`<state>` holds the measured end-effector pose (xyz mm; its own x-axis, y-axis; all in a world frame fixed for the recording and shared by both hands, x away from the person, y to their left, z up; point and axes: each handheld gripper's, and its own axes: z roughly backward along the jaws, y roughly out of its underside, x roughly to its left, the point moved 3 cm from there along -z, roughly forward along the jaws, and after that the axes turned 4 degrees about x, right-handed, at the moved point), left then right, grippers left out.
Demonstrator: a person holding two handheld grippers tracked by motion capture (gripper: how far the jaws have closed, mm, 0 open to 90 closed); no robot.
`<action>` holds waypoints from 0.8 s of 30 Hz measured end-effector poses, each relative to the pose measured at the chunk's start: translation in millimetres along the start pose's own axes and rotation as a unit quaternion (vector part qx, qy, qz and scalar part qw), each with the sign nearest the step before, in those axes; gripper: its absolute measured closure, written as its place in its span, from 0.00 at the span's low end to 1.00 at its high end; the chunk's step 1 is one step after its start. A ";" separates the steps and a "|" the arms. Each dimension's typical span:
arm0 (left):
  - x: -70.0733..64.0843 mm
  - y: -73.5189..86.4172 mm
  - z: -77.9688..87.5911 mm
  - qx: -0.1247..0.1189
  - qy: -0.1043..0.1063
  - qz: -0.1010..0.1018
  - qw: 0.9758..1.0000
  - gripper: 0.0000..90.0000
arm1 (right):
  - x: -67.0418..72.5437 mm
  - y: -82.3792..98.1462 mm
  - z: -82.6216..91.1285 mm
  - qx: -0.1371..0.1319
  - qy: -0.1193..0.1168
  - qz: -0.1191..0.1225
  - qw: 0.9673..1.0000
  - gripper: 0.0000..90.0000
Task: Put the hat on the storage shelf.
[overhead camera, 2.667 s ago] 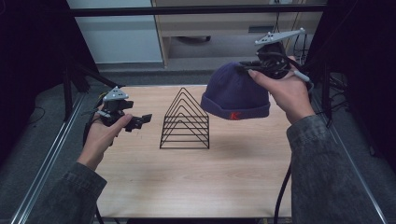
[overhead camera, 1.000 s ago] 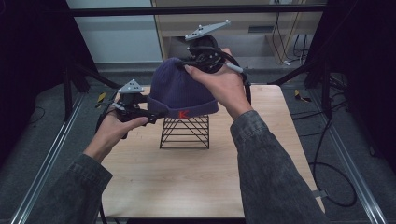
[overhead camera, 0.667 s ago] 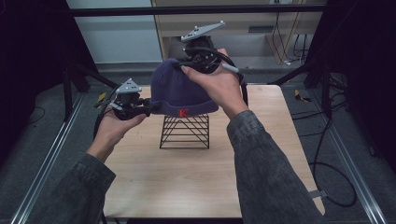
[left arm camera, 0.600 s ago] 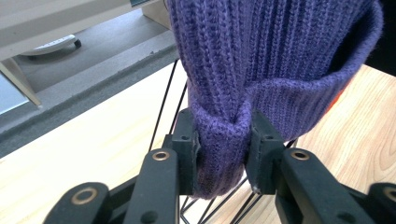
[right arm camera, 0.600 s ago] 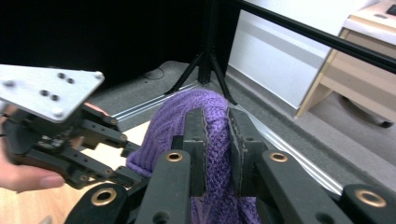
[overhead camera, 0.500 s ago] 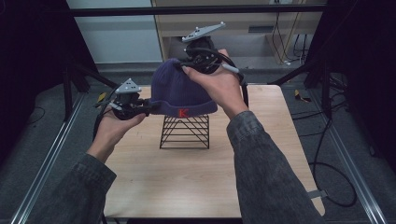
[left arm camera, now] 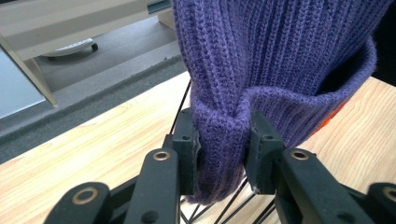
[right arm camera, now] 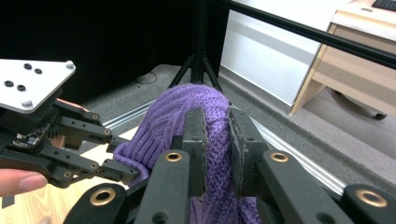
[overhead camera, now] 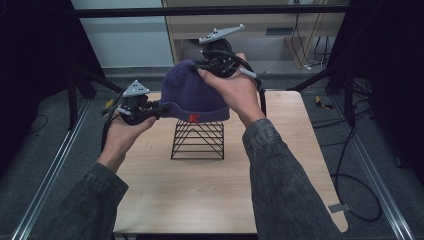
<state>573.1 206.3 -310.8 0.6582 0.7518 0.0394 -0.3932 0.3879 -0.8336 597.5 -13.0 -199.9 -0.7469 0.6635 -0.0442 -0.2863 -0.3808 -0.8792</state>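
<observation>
Purple beanie pinched by both grippers, hiding wire rack's peak

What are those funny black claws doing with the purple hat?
A person holds a claw tool in each hand, and both grip a purple knit hat above a black wire rack on the wooden table. The left gripper has just been closing and now pinches the hat's folded brim. The right gripper is clamped on the hat's top. The hat hangs just over the rack's peak; whether it touches it is unclear.
</observation>
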 end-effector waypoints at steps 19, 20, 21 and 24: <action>-3.6 15.1 -10.9 0.019 -0.007 -0.005 1.000 0.76 | -7.5 23.7 -10.3 0.027 0.003 -0.006 1.000 0.87; -3.4 16.6 -12.0 0.018 -0.006 -0.003 1.000 0.76 | -7.2 25.0 -11.3 0.029 0.002 -0.006 1.000 0.87; -3.9 18.0 -13.1 0.016 -0.003 0.001 1.000 0.76 | -6.7 26.2 -12.3 0.030 0.001 -0.005 1.000 0.87; -5.9 22.0 -15.9 0.020 -0.001 -0.001 1.000 0.76 | -5.8 29.4 -15.1 0.033 -0.001 -0.005 0.999 0.87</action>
<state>570.7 202.0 -338.1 0.6576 0.7521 0.0428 -0.4171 0.4108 -0.8107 602.5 -18.3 -232.6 -0.7452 0.6660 -0.0338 -0.3332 -0.4158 -0.8463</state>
